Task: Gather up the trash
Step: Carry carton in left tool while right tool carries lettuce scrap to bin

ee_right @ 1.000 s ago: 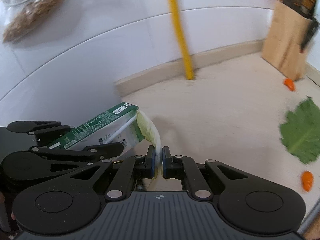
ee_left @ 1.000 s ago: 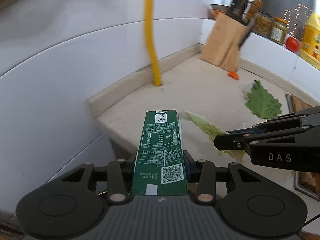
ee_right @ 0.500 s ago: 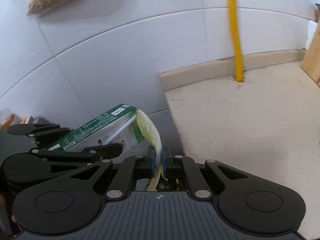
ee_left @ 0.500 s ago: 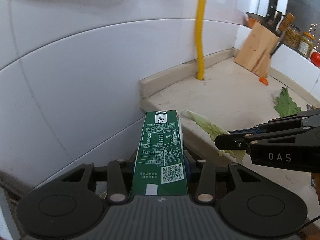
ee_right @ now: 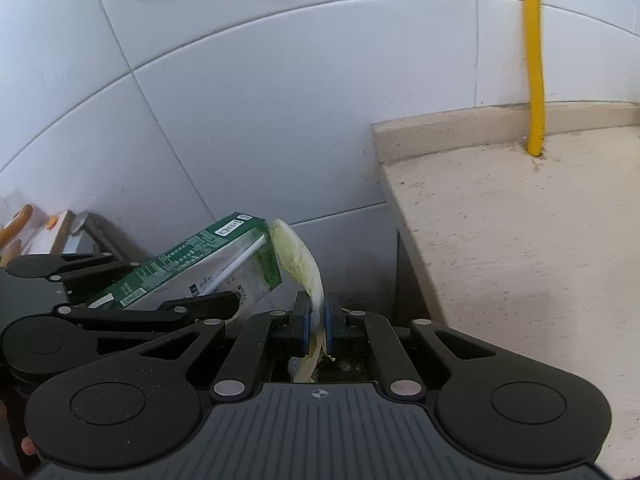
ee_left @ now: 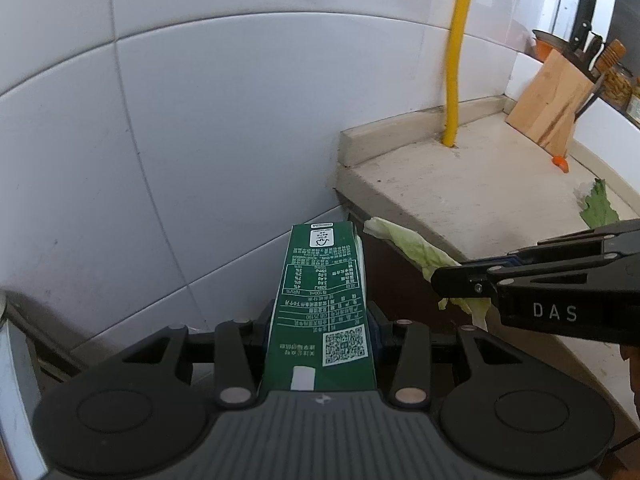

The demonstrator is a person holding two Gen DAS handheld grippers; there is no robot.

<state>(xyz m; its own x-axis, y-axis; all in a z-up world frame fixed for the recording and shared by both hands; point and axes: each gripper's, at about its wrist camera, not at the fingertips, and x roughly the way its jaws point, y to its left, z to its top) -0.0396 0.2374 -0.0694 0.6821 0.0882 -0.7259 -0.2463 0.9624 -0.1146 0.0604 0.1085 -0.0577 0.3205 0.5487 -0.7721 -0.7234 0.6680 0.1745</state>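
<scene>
A green drink carton with white print and a QR code sticks out forward from my left gripper, which is shut on its sides. The same carton shows at lower left in the right wrist view, held by the left gripper. My right gripper is shut on a pale green cabbage leaf that curls up over the pads and hangs below them. In the left wrist view that leaf droops from the right gripper. Both grippers hang past the counter's left end, beside the white tiled wall.
The beige counter ends at right, with a yellow pipe at its back, a wooden knife block, a carrot piece and a green leaf. White tiles fill the left. Dark space lies below the counter end.
Both grippers, still holding carton and leaf, have moved left off the counter toward the tiled wall and slightly down. The counter edge now lies to their right.
</scene>
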